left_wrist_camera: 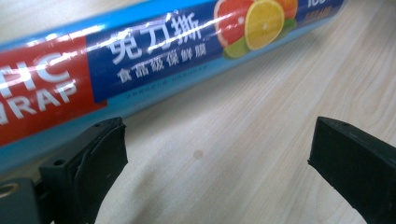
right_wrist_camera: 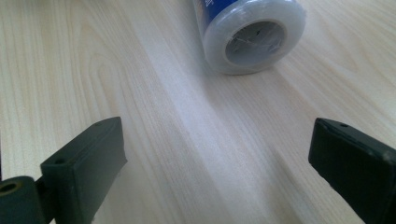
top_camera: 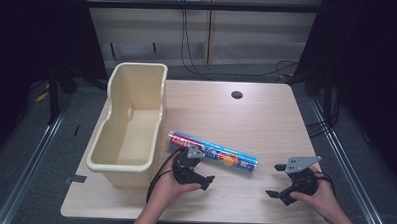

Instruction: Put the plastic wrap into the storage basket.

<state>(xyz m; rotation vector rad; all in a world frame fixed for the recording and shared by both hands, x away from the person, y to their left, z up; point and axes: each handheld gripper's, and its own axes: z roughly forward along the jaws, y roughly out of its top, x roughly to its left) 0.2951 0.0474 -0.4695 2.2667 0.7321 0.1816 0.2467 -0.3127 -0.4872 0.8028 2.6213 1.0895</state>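
A roll of cling wrap (top_camera: 212, 152) in a blue and red printed sleeve lies on its side on the wooden table (top_camera: 246, 118), right of a cream bin. My left gripper (top_camera: 204, 168) is on the near side of the roll's left half, jaws open with nothing between them. In the left gripper view the roll (left_wrist_camera: 140, 60) lies just beyond the open left gripper (left_wrist_camera: 217, 144). My right gripper (top_camera: 273, 180) stands open a little to the right of the roll's right end. The right gripper view faces that round end of the roll (right_wrist_camera: 252, 37) beyond the open right gripper (right_wrist_camera: 217, 144).
A tall cream plastic bin (top_camera: 118, 165) stands at the table's left side, its inside bare. A dark cable hole (top_camera: 236, 95) sits near the table's far edge. Cables trail on the floor behind the table.
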